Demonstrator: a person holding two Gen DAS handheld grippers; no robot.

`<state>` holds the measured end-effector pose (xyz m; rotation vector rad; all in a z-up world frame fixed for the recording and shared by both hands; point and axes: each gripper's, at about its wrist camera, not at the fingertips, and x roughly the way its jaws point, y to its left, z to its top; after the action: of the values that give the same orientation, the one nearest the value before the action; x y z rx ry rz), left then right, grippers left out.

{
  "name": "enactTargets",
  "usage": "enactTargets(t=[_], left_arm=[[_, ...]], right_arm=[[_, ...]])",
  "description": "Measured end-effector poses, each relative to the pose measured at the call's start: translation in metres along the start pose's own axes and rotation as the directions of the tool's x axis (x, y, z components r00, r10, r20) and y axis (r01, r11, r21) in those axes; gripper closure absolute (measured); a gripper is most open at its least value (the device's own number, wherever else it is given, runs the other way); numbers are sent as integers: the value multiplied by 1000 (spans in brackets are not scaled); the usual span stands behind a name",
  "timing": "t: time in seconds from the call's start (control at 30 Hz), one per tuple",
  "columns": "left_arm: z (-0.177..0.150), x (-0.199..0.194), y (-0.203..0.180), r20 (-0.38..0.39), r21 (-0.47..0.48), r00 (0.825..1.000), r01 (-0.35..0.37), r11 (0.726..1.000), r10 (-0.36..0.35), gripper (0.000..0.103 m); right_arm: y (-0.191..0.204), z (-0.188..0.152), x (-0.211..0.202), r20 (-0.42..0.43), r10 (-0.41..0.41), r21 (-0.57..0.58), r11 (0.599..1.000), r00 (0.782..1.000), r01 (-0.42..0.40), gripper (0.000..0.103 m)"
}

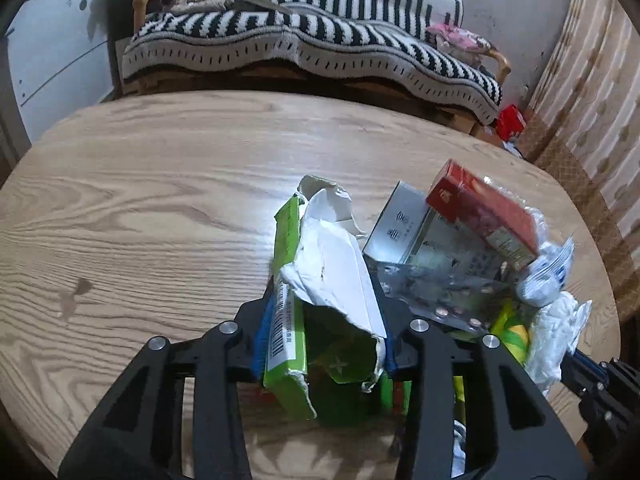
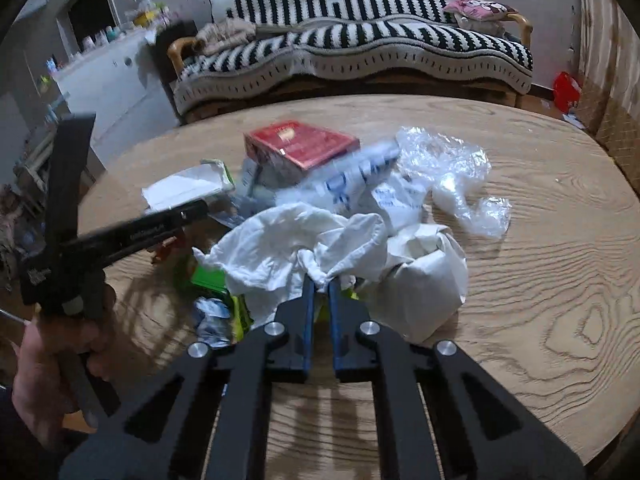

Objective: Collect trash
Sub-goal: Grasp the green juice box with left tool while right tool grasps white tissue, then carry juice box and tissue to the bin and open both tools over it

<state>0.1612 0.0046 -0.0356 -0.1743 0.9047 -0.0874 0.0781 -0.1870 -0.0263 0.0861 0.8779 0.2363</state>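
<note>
A pile of trash lies on the round wooden table (image 1: pixel 152 208). My left gripper (image 1: pixel 326 292) is shut on a torn green and white carton (image 1: pixel 320 280), held upright between its blue pads. Right of it lie a red box (image 1: pixel 484 210), a grey box (image 1: pixel 396 228), a pill blister sheet (image 1: pixel 452 300) and white tissue (image 1: pixel 560 324). My right gripper (image 2: pixel 319 284) is shut on a crumpled white tissue (image 2: pixel 288 244) at the near side of the pile. The red box (image 2: pixel 304 146) and a clear plastic wrapper (image 2: pixel 448 168) lie behind it.
A sofa with a black and white striped blanket (image 1: pixel 304 40) stands behind the table. A white cabinet (image 1: pixel 52 48) is at the left. The hand holding the left gripper (image 2: pixel 60 344) shows at the left of the right wrist view. A red bag (image 1: pixel 510 120) lies on the floor.
</note>
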Motion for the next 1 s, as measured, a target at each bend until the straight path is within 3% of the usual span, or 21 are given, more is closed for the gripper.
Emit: enactTargets(t=[0.17, 0.33, 0.53, 0.73, 0.83, 1.0], left_arm=[[2, -33, 5, 70, -23, 997, 23, 999, -21, 62], [1, -51, 4, 103, -20, 994, 19, 1000, -17, 62], [-2, -63, -26, 103, 34, 992, 64, 997, -67, 62], [-20, -71, -93, 82, 151, 985, 141, 978, -154, 62], [-32, -74, -138, 65, 226, 976, 187, 956, -207, 62], [-64, -76, -227, 1, 366, 955, 275, 889, -296, 62]], right_arm=[[-13, 4, -33, 132, 88, 57, 994, 987, -96, 96], [-33, 10, -52, 185, 168, 120, 974, 968, -192, 96], [-73, 3, -83, 223, 71, 161, 981, 972, -109, 96], [-139, -16, -113, 211, -69, 256, 967, 975, 14, 96], [-180, -34, -130, 183, -157, 318, 944, 970, 93, 96], [-250, -75, -169, 147, -291, 413, 887, 945, 209, 96]])
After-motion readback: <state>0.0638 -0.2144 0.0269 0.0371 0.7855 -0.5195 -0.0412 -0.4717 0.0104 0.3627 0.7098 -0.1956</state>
